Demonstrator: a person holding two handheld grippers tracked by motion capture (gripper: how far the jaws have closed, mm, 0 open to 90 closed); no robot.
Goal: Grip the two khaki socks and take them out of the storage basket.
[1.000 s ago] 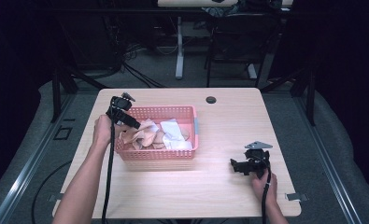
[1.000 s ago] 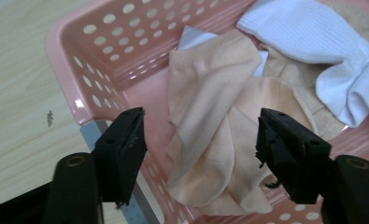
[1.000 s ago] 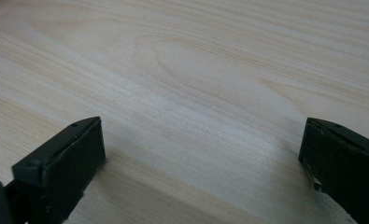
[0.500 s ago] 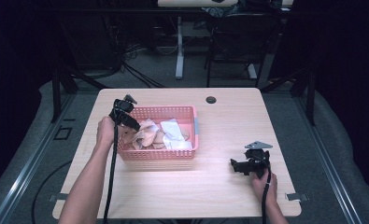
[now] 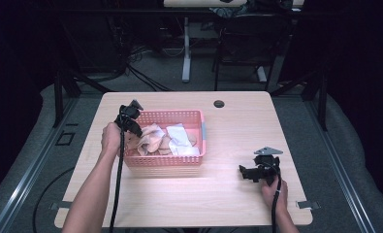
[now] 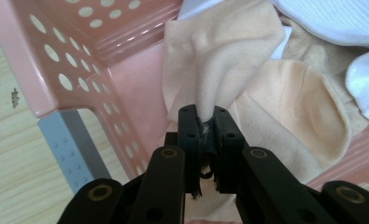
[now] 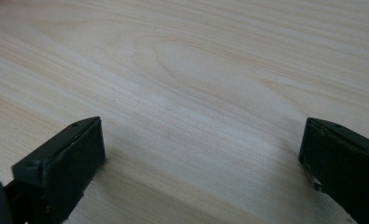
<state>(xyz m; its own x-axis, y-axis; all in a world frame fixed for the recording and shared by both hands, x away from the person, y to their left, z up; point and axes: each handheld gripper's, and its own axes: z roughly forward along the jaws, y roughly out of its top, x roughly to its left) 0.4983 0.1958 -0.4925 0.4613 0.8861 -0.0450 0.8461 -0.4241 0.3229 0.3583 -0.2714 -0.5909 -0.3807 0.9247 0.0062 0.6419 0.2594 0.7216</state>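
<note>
Gripping a fold of the peach cloth [image 6: 219, 60], your left gripper [image 6: 204, 122] had just been closing its jaws, and the fabric was pinched between the two black pads. That cloth lay inside the pink basket [image 5: 165, 162], at its left end, close beside the perforated wall [image 6: 79, 70] and the grey corner piece [image 6: 72, 144]. In the high view your left hand [image 5: 110, 140] held the left gripper [image 5: 129, 119] over the basket's left rim, tilted down into it. Beside the peach cloth, toward the basket's right half, lay a white cloth [image 5: 182, 141], partly overlapping it. The basket stood on the wooden table [image 5: 237, 204], left of its middle.

Your right gripper [image 5: 247, 172] rested near the table's right front area, well apart from the basket, with your right hand [image 5: 272, 188] behind it. In the right gripper view its pads [image 7: 74, 158] stood wide apart with nothing but bare wood between them. A small dark round grommet [image 5: 219, 104] sat near the far edge of the table.
</note>
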